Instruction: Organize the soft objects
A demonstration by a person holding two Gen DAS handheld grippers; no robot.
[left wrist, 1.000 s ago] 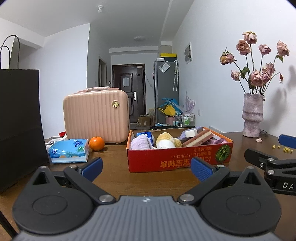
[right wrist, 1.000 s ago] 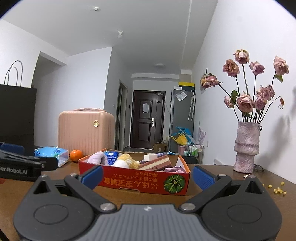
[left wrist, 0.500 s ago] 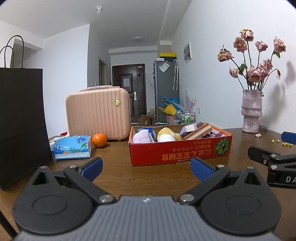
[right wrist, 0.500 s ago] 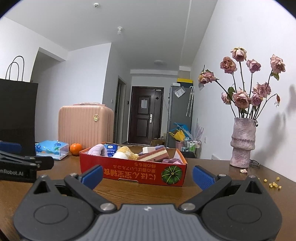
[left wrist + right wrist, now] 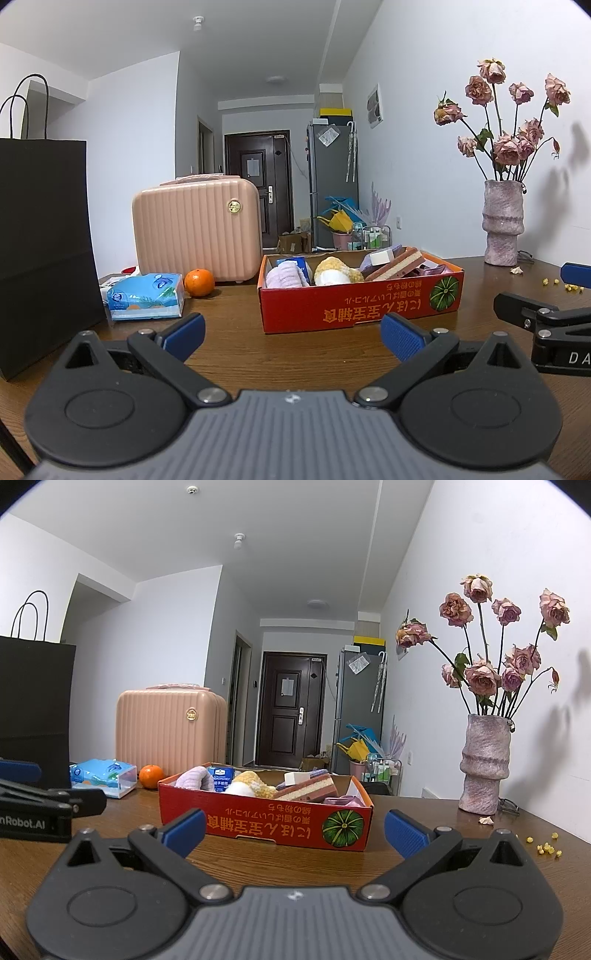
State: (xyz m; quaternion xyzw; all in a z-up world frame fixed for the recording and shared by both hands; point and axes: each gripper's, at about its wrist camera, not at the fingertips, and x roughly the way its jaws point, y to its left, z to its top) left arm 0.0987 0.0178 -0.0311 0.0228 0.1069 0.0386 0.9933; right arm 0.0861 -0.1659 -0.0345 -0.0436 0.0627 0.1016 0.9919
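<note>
A red cardboard box [image 5: 354,308] [image 5: 266,821] sits mid-table, filled with soft things: a lilac rolled towel [image 5: 284,277] [image 5: 190,777], a yellow and white plush [image 5: 334,271] [image 5: 249,784], a pink layered sponge [image 5: 397,264] [image 5: 308,788], a white block [image 5: 380,256] and purple cloth [image 5: 345,800]. My left gripper [image 5: 293,334] stands open with nothing between its blue pads, just in front of the box. My right gripper [image 5: 293,829] is likewise open and holds nothing, close to the box's front wall.
A blue tissue pack [image 5: 146,297] and an orange [image 5: 199,282] lie left of the box, before a pink case [image 5: 197,230]. A black paper bag [image 5: 44,251] stands at far left. A vase of dried roses [image 5: 484,764] and yellow crumbs [image 5: 546,845] are at right.
Both grippers have pulled back slightly from the box and tilted up, so the box looks smaller and sits lower in each view. Their fingers stay open.
</note>
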